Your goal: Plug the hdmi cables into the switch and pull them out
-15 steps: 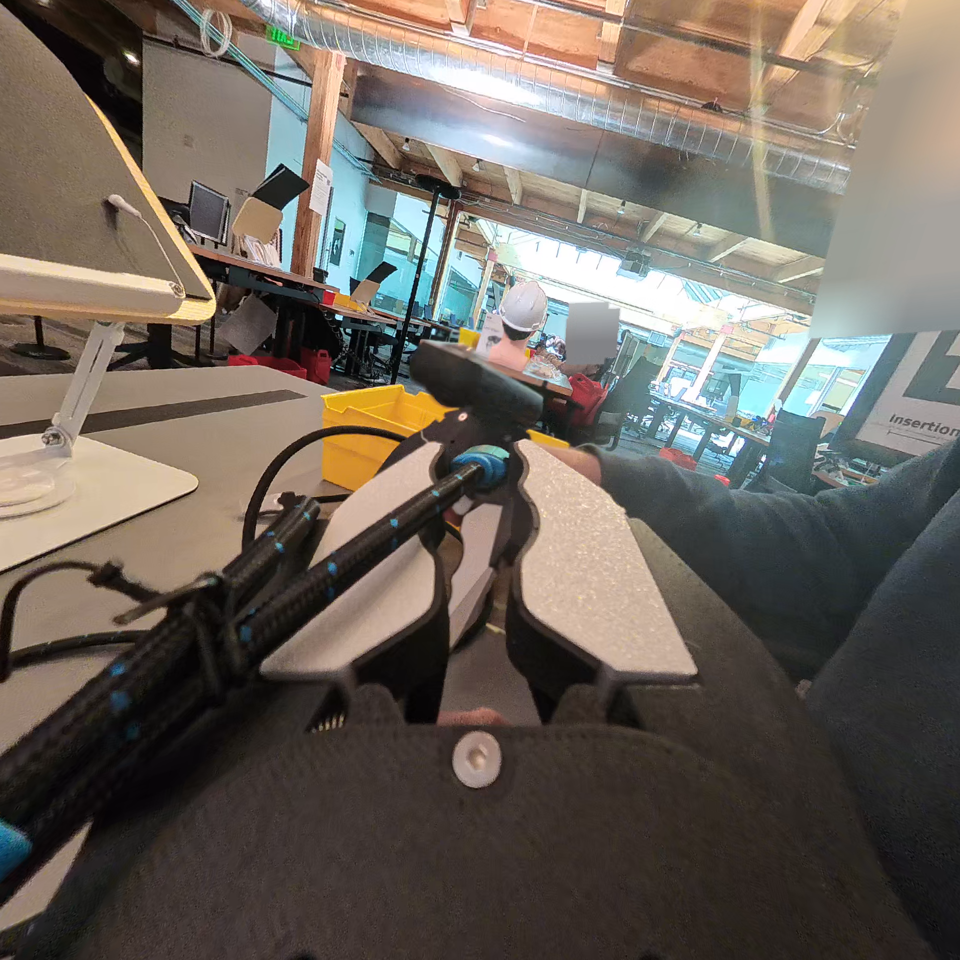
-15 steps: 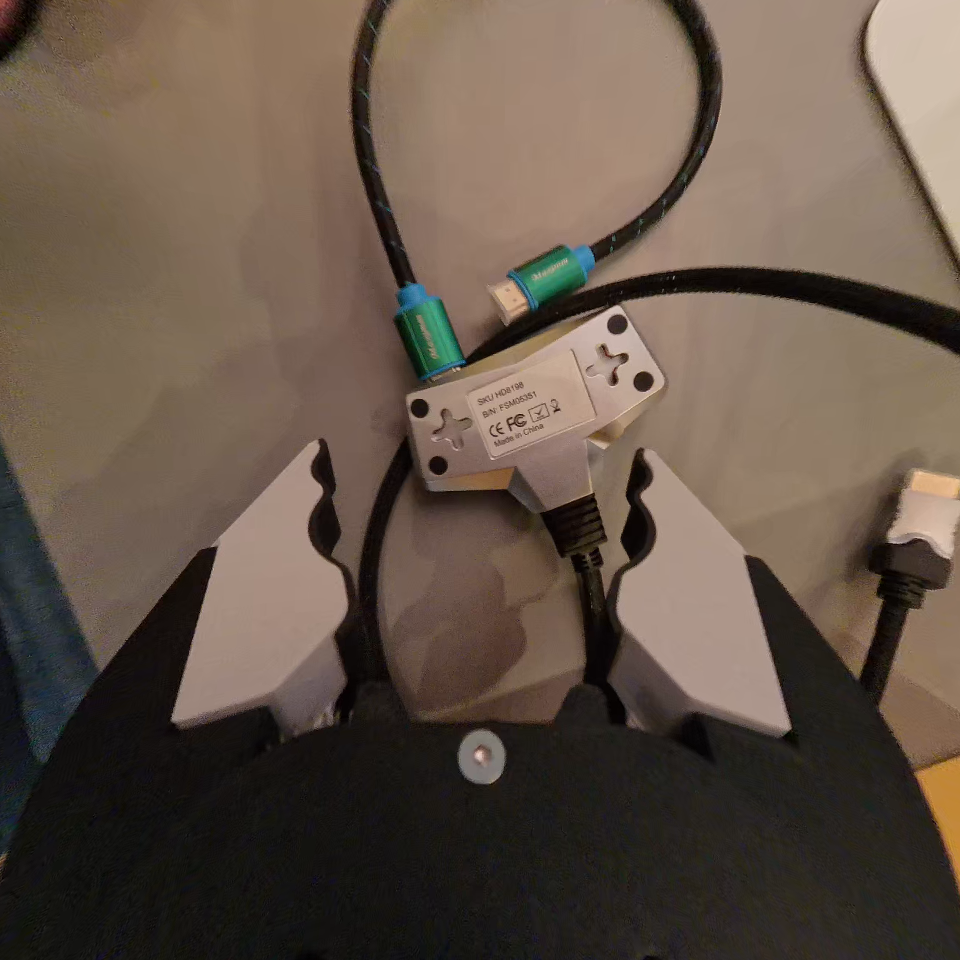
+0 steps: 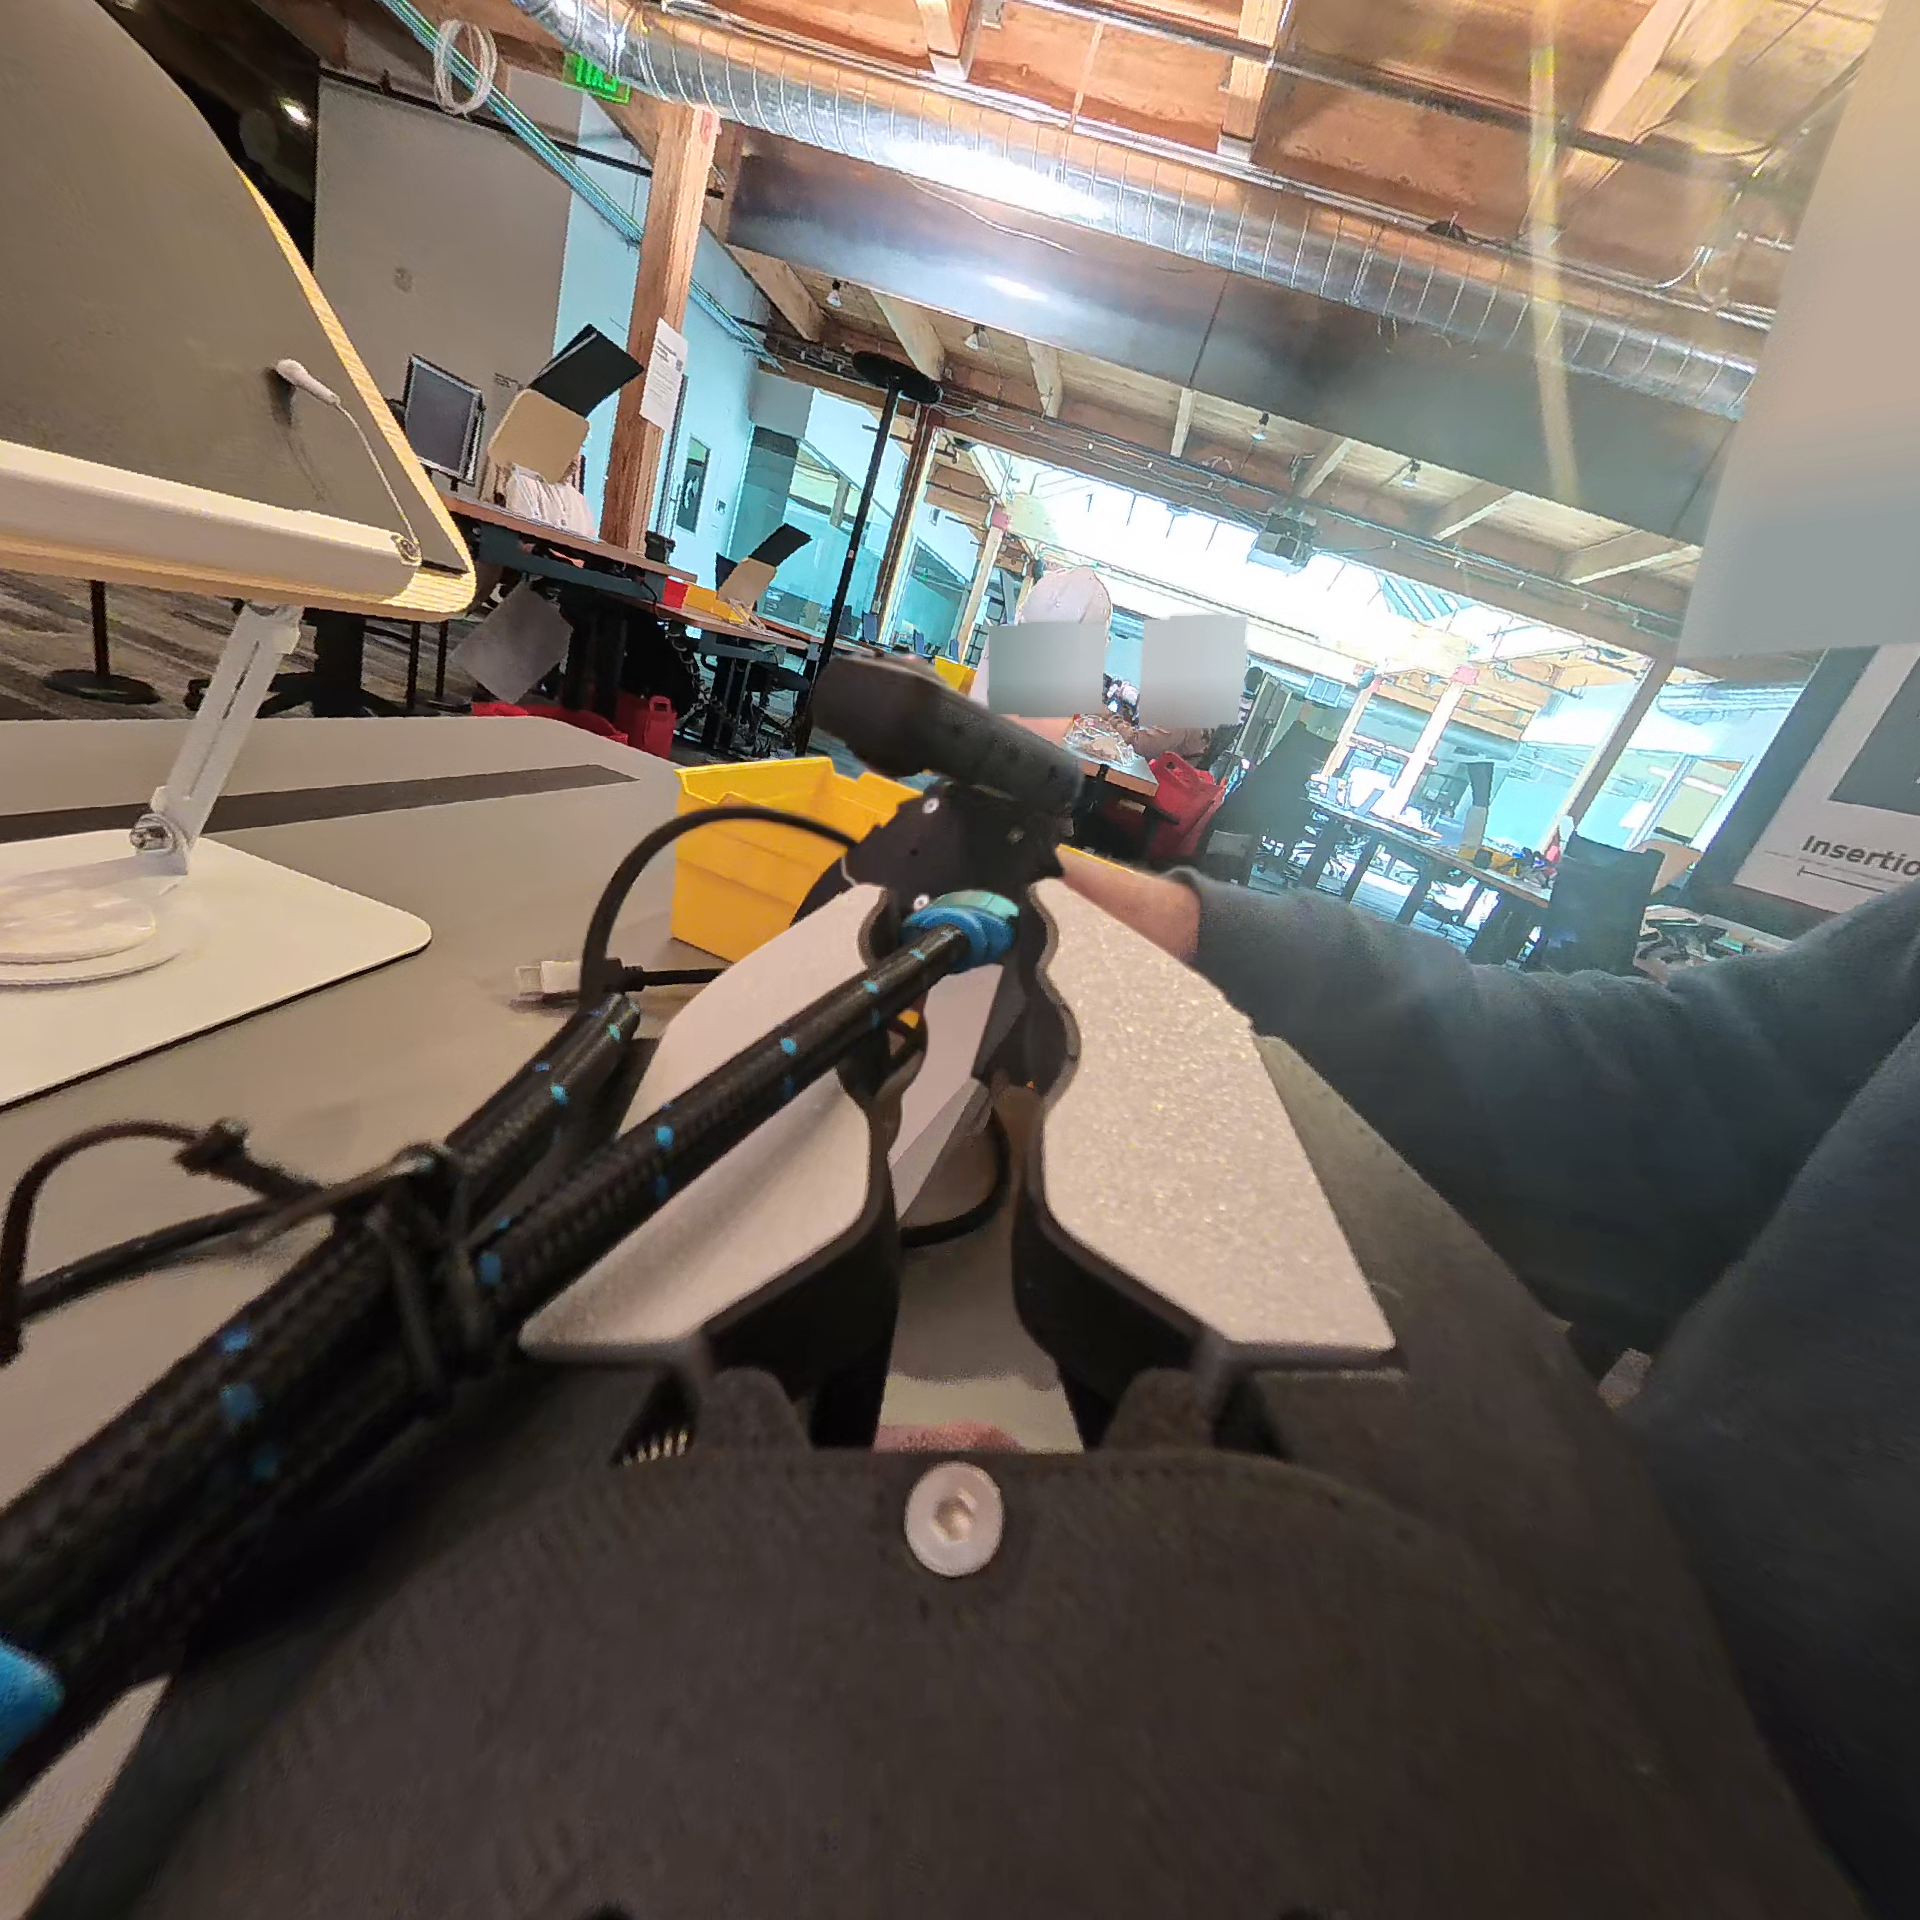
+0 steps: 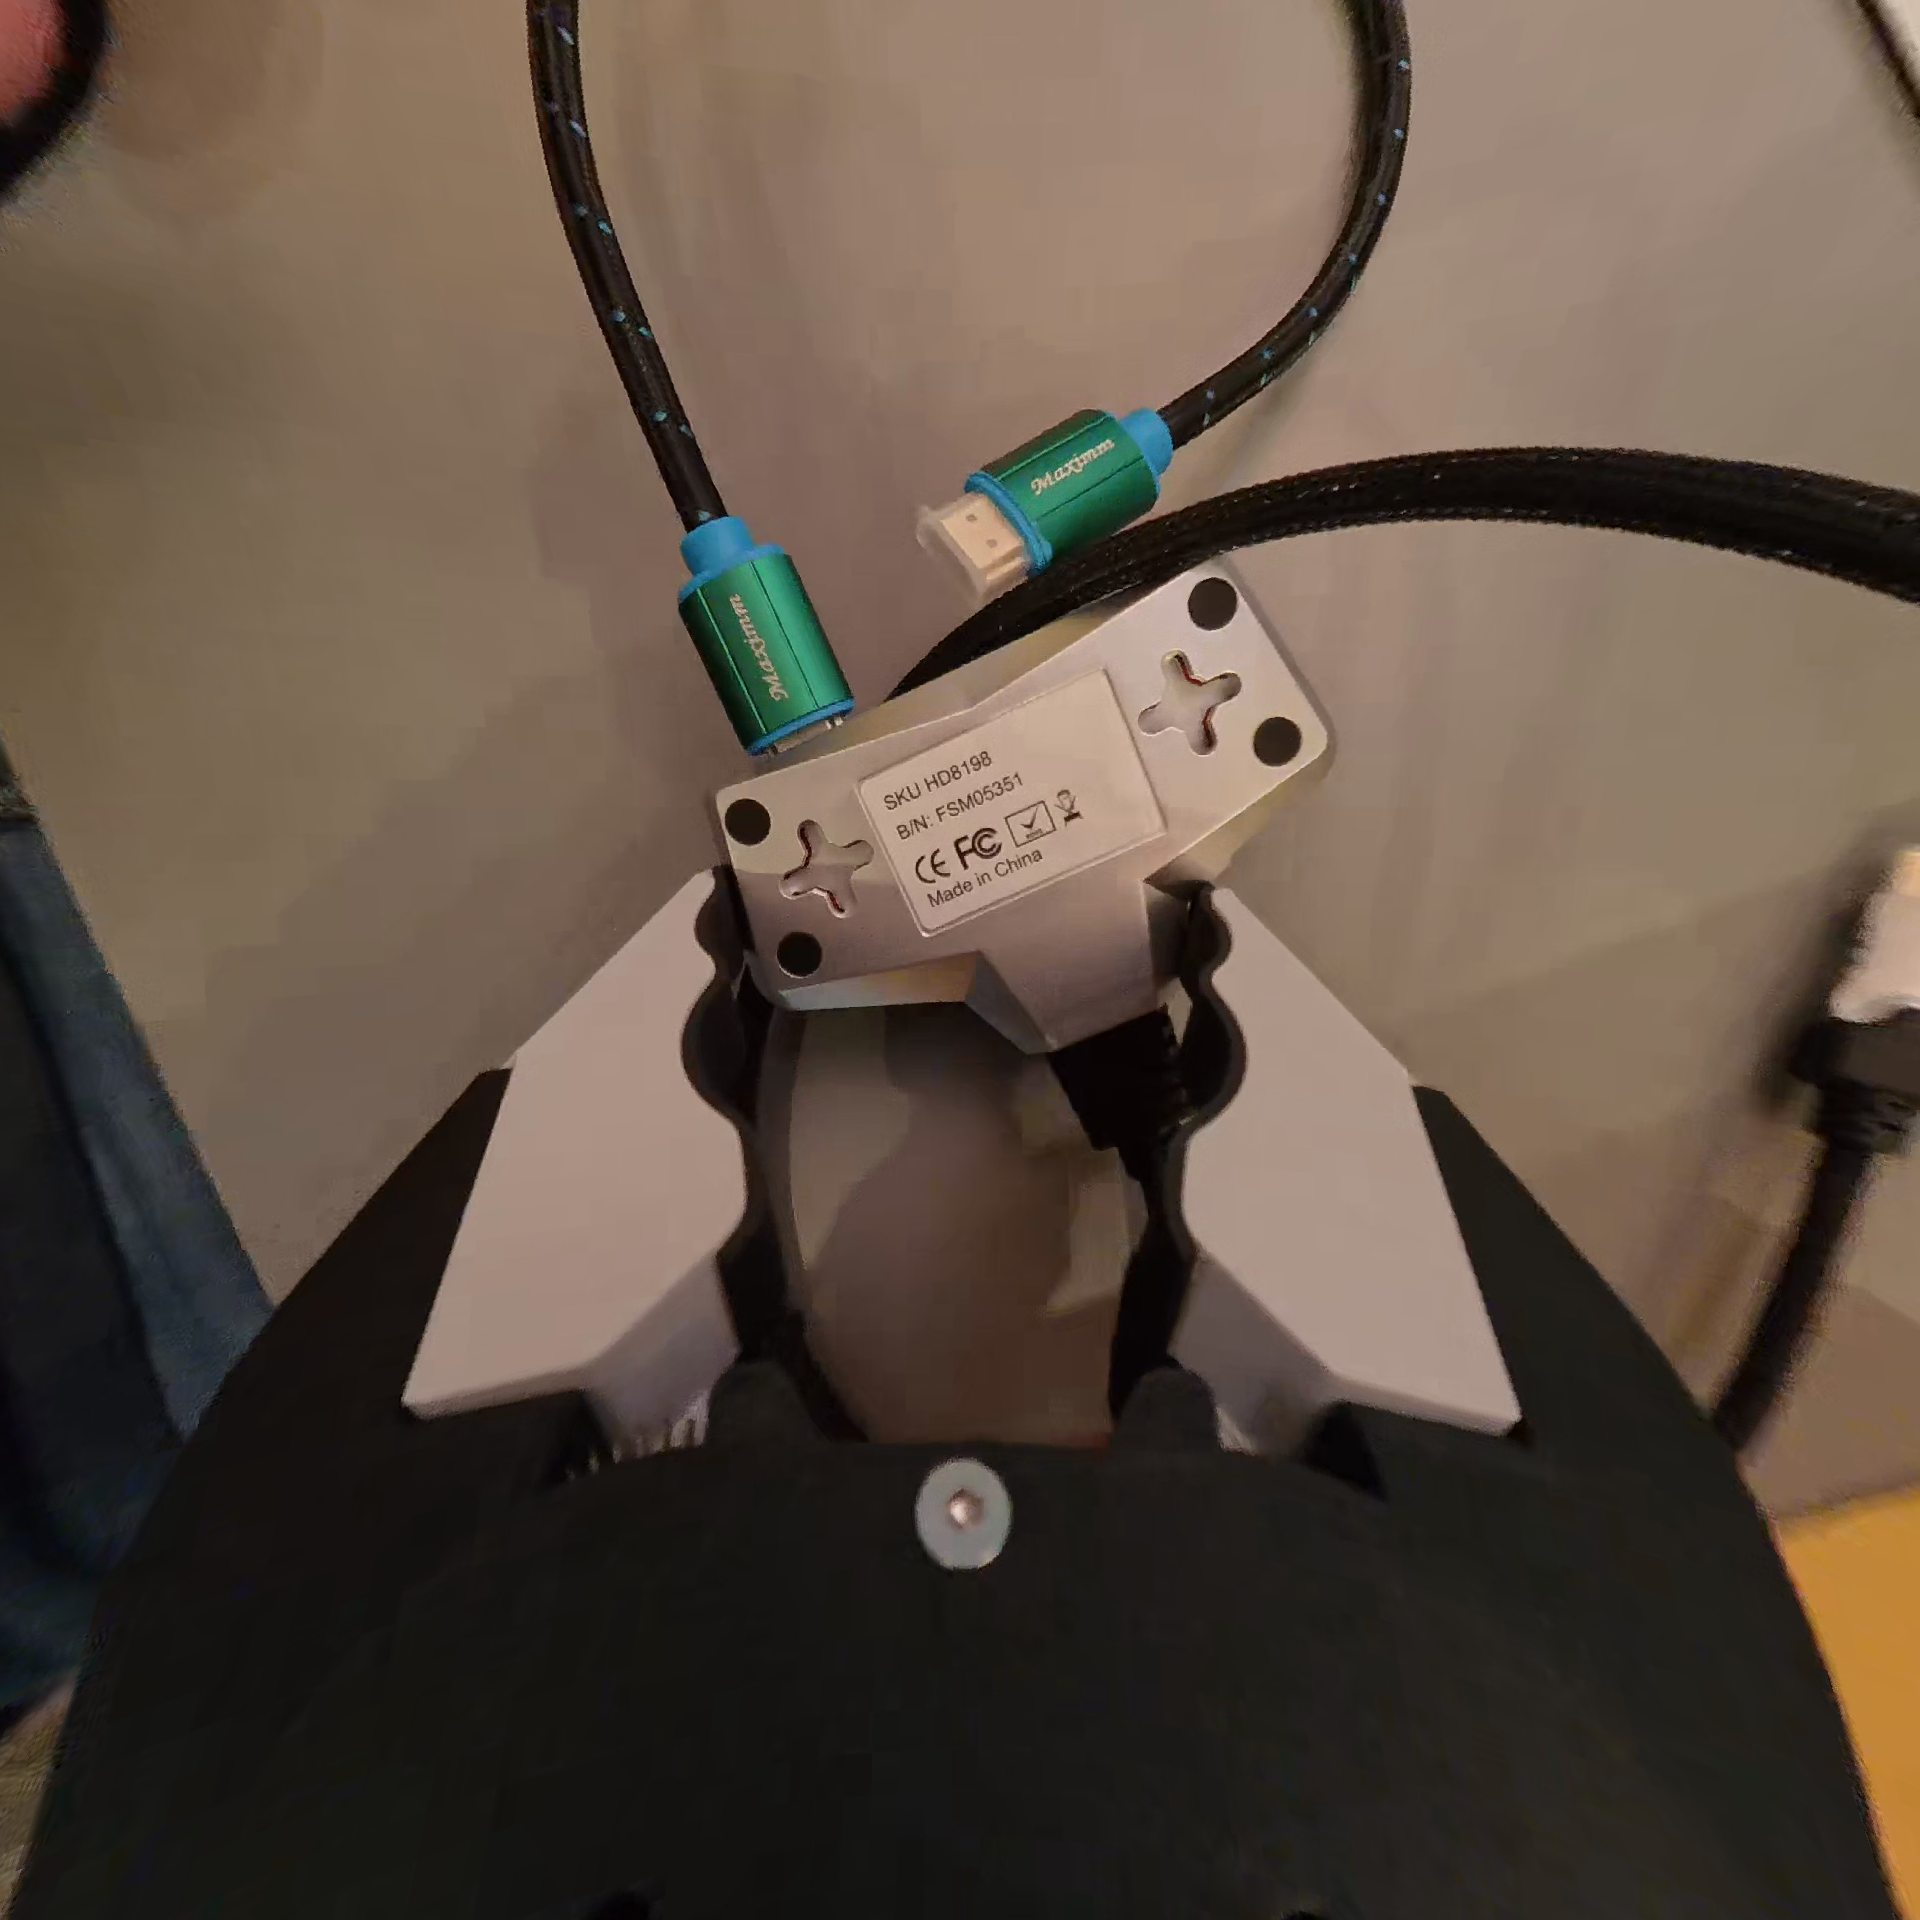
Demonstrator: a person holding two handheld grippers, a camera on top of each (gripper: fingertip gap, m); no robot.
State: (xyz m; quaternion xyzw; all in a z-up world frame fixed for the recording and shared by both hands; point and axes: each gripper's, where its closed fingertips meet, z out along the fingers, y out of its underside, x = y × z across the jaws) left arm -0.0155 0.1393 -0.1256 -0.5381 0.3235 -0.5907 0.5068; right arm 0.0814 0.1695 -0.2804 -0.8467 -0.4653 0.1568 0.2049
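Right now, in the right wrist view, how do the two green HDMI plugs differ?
The left green plug stands with its tip against the silver switch, apparently in a port; the right green plug lies loose beyond the switch, gold tip exposed. The left points at the switch, the right sideways. Both share blue collars and braided black cable.

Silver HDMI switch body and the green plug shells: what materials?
Silver HDMI switch body: looks like brushed or anodised aluminium, given its matte sheen and crisp chamfers; painted plastic is possible. Green plug shells: likely anodised metal with a satin gloss, with blue rubbery collars.

Left wrist view low, level across the table (image 3: 436,831), right view straight down close on switch (image 4: 997,821), both seeing braided cable (image 3: 727,1091).
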